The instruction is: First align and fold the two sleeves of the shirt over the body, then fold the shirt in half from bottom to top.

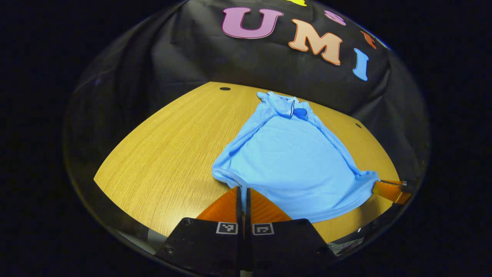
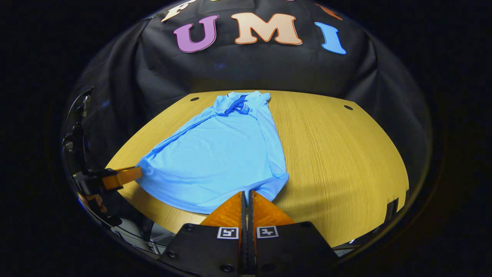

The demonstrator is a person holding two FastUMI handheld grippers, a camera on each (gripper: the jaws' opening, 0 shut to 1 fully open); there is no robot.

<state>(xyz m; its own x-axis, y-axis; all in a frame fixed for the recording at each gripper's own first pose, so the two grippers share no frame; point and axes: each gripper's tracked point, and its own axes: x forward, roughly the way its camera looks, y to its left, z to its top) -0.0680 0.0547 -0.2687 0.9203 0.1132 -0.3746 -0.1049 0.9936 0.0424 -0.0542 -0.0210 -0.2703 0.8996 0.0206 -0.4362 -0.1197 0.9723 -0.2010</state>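
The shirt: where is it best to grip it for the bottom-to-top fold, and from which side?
Likely the two corners of the hem, from the near table edge. The shirt lies flat, collar far, hem nearest, so the left claw and right claw can carry it up.

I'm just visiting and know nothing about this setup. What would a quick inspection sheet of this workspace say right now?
Surface: wooden table with small dark holes near its far edge.
Job's things: light blue shirt lies on the table, collar at the far end, both sleeves already folded over the body, bottom hem nearest the grippers.
Clutter: nothing seen.
Grippers: left gripper has its fingers together at the hem's left corner; right gripper has its fingers together at the hem's right corner. Both look pinched on the shirt's edge.
Cables: thin wires run along the left gripper's body at the left edge of the right gripper view.
Surroundings: black cloth wall behind the table.
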